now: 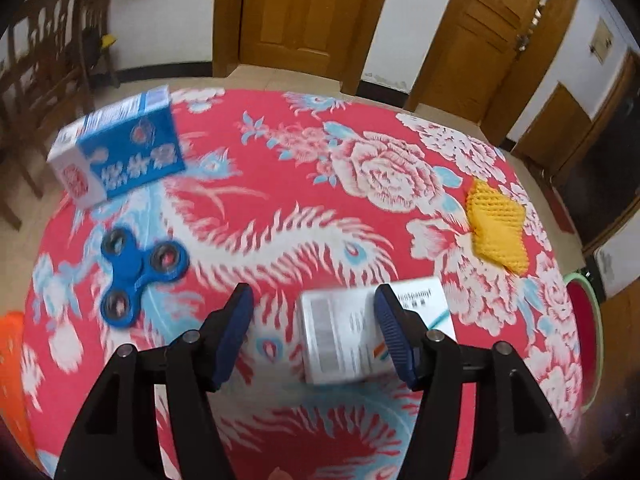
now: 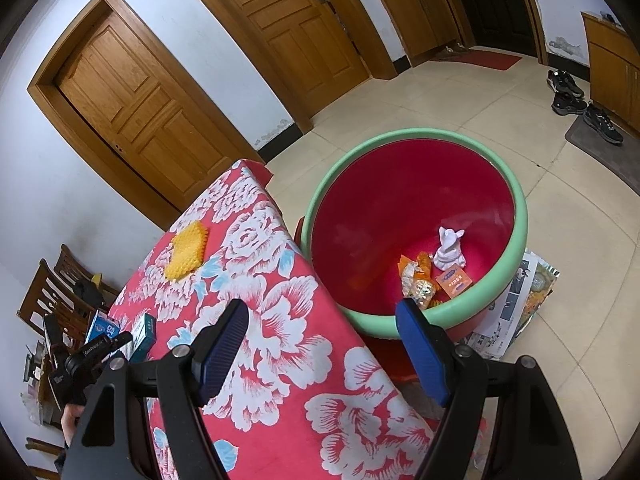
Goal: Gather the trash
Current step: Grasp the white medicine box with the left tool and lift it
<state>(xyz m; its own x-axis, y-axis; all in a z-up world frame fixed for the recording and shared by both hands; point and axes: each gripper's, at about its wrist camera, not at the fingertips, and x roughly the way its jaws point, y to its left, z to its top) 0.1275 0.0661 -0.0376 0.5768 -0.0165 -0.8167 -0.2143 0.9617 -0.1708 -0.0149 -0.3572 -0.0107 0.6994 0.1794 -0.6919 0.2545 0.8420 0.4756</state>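
Now the left gripper [image 1: 316, 330], jaws apart, nears a white medicine box [image 1: 344, 340]; next: straddle and clamp it. Right gripper [image 2: 324, 354] waits agape beside the basin [image 2: 400, 320].

Evenly bright, soft indoor light in both views, without hard shadows. Strong fisheye bending at the edges, dark vignette in the corners. Motion blur across the left wrist view: blue box [image 1: 120, 148], fidget spinner [image 1: 140, 270] and white box [image 1: 344, 340] smeared. Sharp in the right wrist view; faint sheen inside the red basin [image 2: 400, 200].
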